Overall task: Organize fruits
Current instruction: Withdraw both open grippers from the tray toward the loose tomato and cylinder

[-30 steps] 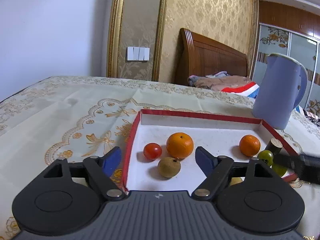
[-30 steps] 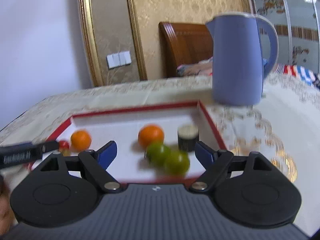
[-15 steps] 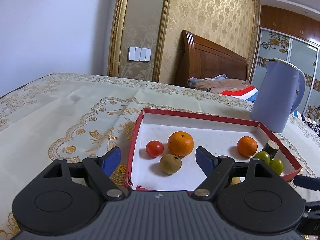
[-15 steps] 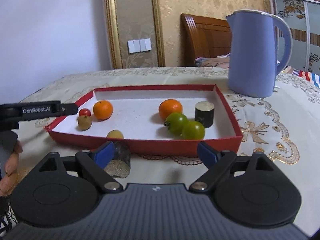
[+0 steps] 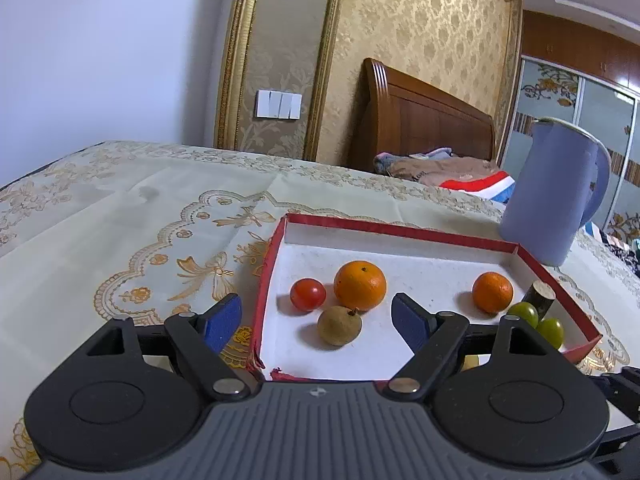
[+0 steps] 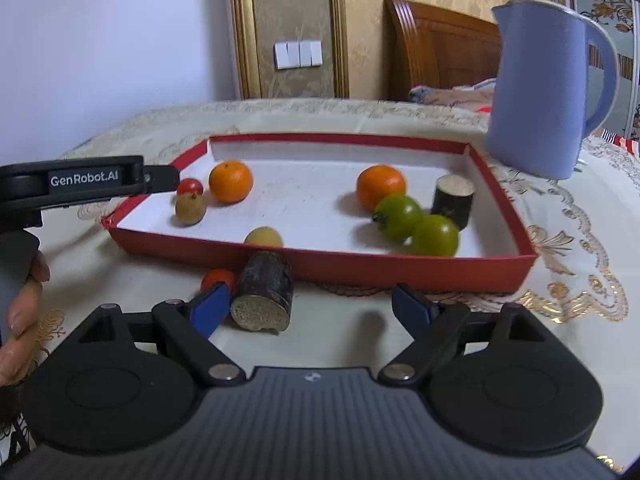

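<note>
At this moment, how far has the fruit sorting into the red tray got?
Mostly done: two oranges, two green tomatoes, a red tomato, two brownish fruits and a dark stub sit in the red tray. Nothing is held: both the right gripper and left gripper are open. A dark log piece and small red tomato remain outside on the tablecloth.

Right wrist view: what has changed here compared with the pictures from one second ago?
The right tool has pulled back from over the red tray and dipped toward the dark cut stem piece and small red tomato lying outside it. Its jaws have just been closing, gripping nothing. The fruits in the tray and the left tool stayed put.
</note>
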Demonstrator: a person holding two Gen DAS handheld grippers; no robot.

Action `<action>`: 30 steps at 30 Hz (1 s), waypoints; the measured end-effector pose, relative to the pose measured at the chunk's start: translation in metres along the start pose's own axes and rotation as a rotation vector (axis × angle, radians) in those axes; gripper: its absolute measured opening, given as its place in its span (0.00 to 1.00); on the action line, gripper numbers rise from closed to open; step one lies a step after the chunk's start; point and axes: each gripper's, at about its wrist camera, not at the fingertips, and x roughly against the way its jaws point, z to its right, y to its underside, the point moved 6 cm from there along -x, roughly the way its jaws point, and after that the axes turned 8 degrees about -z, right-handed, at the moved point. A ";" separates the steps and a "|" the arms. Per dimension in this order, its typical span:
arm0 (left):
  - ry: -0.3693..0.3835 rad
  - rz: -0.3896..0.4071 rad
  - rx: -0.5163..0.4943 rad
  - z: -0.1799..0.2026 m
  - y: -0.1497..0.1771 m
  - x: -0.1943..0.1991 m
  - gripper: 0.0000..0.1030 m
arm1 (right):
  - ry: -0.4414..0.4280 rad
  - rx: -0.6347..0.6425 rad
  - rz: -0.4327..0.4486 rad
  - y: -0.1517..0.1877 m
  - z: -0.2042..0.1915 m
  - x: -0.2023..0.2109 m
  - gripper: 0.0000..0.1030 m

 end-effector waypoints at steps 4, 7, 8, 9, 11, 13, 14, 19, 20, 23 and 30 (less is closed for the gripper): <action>-0.005 0.008 -0.007 0.002 0.001 0.002 0.80 | -0.045 -0.008 0.004 0.000 -0.002 0.003 0.62; -0.005 0.004 -0.006 0.001 0.001 0.001 0.80 | -0.070 -0.012 0.004 0.002 -0.001 0.005 0.49; -0.005 0.005 -0.005 0.001 0.001 0.002 0.80 | -0.082 -0.011 0.006 0.003 -0.002 0.006 0.41; -0.004 0.006 -0.003 0.001 0.001 0.002 0.80 | -0.092 -0.008 0.010 0.004 -0.003 0.008 0.35; -0.001 0.007 0.001 0.001 0.001 0.002 0.80 | -0.075 -0.001 0.015 0.007 -0.005 0.010 0.31; -0.002 0.006 0.002 0.000 0.001 0.002 0.80 | -0.045 -0.019 0.023 0.010 -0.002 0.015 0.31; -0.001 0.006 0.003 0.000 0.001 0.002 0.80 | -0.018 -0.039 0.018 0.012 0.002 0.017 0.31; 0.015 0.003 -0.001 0.002 0.001 0.003 0.80 | 0.095 -0.150 0.037 0.026 0.028 0.035 0.34; 0.019 0.002 -0.005 0.003 0.001 0.004 0.80 | 0.070 -0.155 0.047 0.027 0.032 0.038 0.34; 0.048 -0.004 -0.019 0.006 0.005 0.009 0.80 | 0.062 -0.153 0.074 0.031 0.037 0.045 0.67; 0.182 -0.068 -0.109 0.027 0.027 0.024 0.80 | 0.056 -0.238 0.050 0.033 0.052 0.041 0.69</action>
